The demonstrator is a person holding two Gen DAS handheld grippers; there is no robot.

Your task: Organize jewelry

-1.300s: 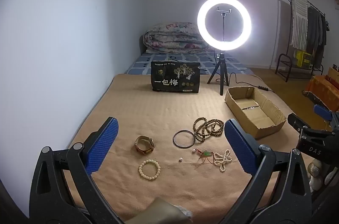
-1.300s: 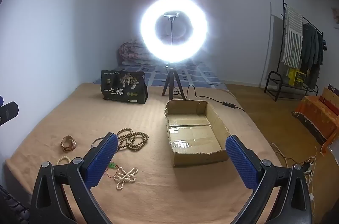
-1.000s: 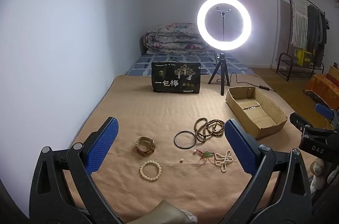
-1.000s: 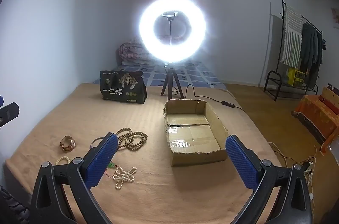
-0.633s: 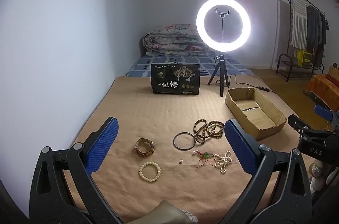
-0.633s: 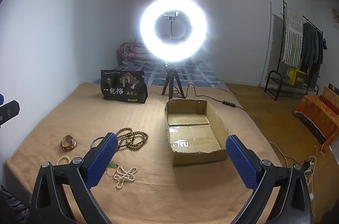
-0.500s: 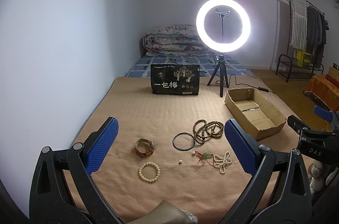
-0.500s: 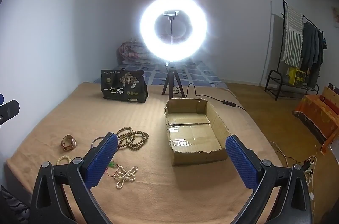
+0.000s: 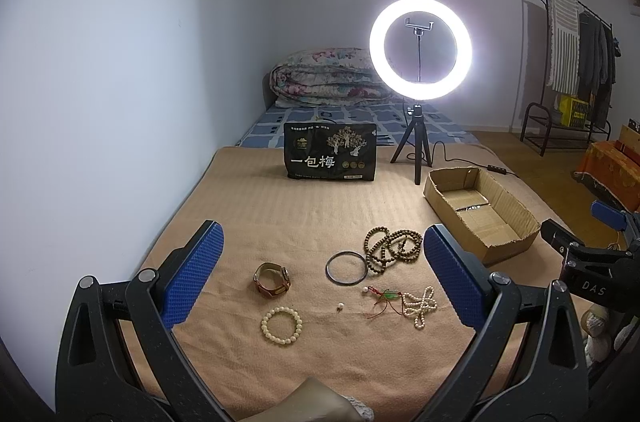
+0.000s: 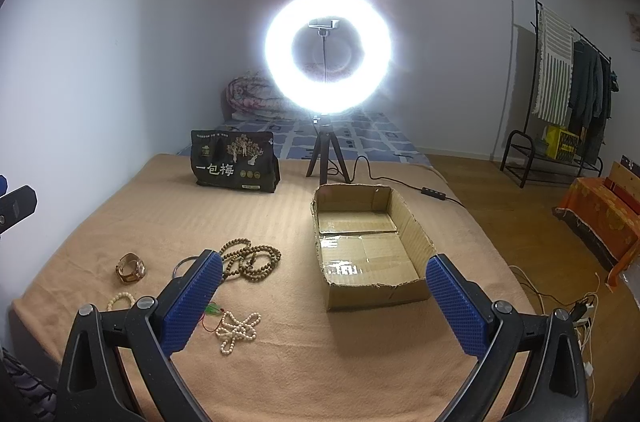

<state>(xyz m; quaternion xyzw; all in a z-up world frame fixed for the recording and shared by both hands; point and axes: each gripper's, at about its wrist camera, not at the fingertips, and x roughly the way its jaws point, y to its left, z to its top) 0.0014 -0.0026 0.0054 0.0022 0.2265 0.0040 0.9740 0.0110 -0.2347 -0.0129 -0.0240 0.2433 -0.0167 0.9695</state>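
Jewelry lies on a tan blanket: a watch (image 9: 273, 279), a cream bead bracelet (image 9: 281, 319), a dark bangle (image 9: 346, 263), brown prayer beads (image 9: 391, 246), a white bead necklace (image 9: 419, 305) with a red and green charm (image 9: 385, 296), and a loose pearl (image 9: 340, 307). An open, empty cardboard box (image 10: 370, 245) sits to their right. My left gripper (image 9: 322, 276) is open and empty, above the near jewelry. My right gripper (image 10: 324, 296) is open and empty, in front of the box; the beads (image 10: 250, 260) and necklace (image 10: 239, 331) lie by its left finger.
A lit ring light on a tripod (image 9: 420, 50) and a black snack bag (image 9: 330, 152) stand at the blanket's far end, with a cable (image 10: 404, 184) running right. A folded quilt (image 9: 328, 78) lies behind. A clothes rack (image 10: 568, 82) stands right.
Both grippers have only drifted slightly; the jewelry and box have not moved and both grippers stay open.
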